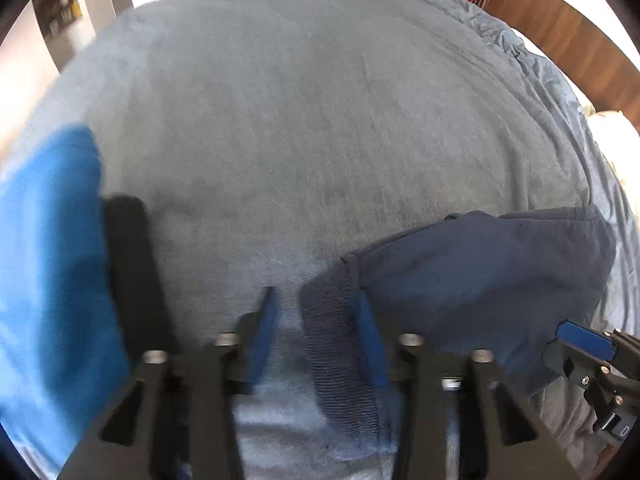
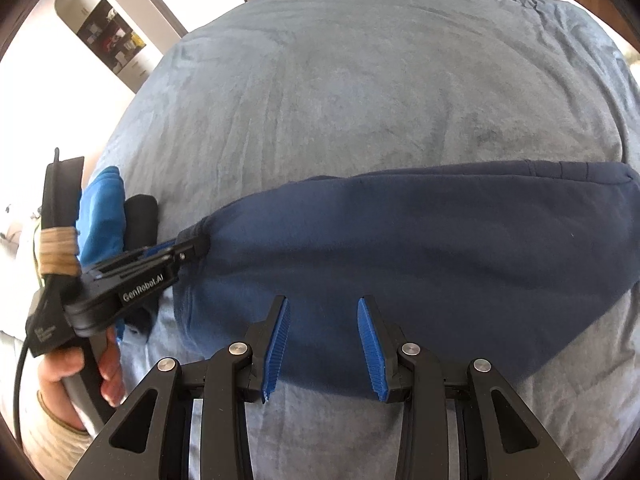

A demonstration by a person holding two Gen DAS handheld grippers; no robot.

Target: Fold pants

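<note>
We found the dark navy fleece pants [image 2: 420, 248] lying on a grey-blue plush blanket [image 2: 360, 80] that covered the whole bed, folded into a long, rounded band running from left to right across the near part of the blanket. In the right wrist view the band's far edge showed a stitched hem or waistband toward the right end, though we could not tell which.

Our left gripper [image 1: 316, 340], black with blue ribbed pads, had its two fingers apart. The ribbed cuff [image 1: 340, 360] of the pants draped between them and over the inner face of the right-hand finger, so the cloth was touching that finger but was not pinched. In the right wrist view the same gripper [image 2: 192, 246] reached in from the left, its tip at the left end of the pants, and our bare hand [image 2: 76, 368] gripped its handle.

Our right gripper [image 2: 322, 344], of the same build, was also spread wide, hovering above the near edge of the folded pants with nothing between its fingers. Whether the pads touched the cloth we could not tell.

Off to the left, a bright blue folded garment [image 1: 52, 260] lay on the blanket, with a black rolled or folded item [image 1: 132, 272] just beside it on its right. Both were well apart from the pants. A brown wooden headboard [image 1: 560, 40] ran along the far right.
</note>
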